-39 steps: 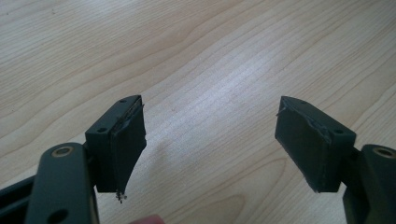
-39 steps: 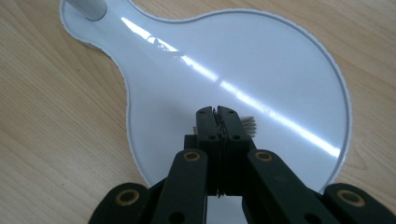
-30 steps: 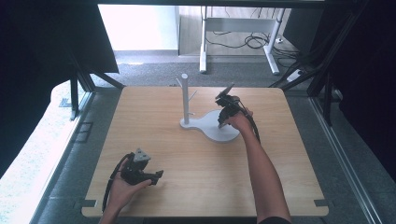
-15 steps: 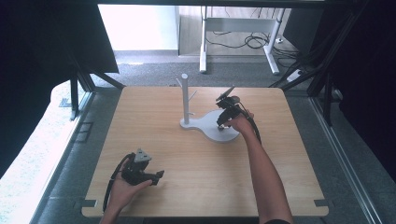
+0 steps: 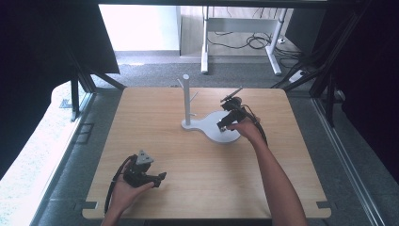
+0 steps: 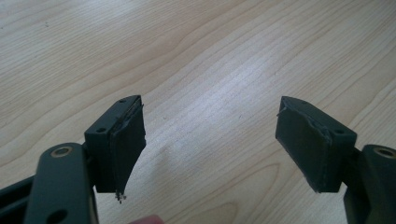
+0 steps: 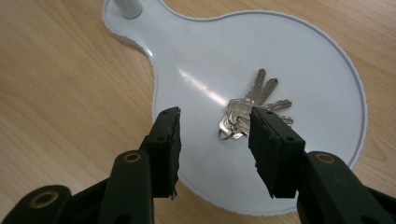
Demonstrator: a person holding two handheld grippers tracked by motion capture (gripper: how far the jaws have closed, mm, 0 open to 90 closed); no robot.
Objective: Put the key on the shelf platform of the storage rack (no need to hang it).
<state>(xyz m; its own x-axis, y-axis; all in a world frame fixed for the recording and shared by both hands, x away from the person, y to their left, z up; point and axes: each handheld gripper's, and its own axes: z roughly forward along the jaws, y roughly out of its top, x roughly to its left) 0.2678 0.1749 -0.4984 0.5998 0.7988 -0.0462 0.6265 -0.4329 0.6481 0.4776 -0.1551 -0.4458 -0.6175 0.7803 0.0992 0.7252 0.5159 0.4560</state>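
Note:
A bunch of silver keys (image 7: 254, 100) on a ring lies flat on the round white tray (image 7: 289, 51) of a stand. My right gripper (image 7: 215, 122) hovers just above the tray. Its jaws have just been opening and now stand apart; the keys lie loose on the tray beyond the tips, partly behind the right-hand jaw, with no pad pressing on them. From the high view, the right gripper (image 5: 225, 123) is over the tray (image 5: 211, 134), right of the white post (image 5: 186, 96). My left gripper (image 5: 159, 178) rests open near the table's front left, with bare wood between its jaws (image 6: 210, 135).
The white post has short pegs near its top and stands at the tray's narrow far-left end. The wooden table (image 5: 282, 179) is bare around the stand. Dark frame struts and cables lie on the floor beyond the far edge.
The right hand has shifted slightly to the right and a little up over the tray. The left hand and its gripper have stayed where they were.

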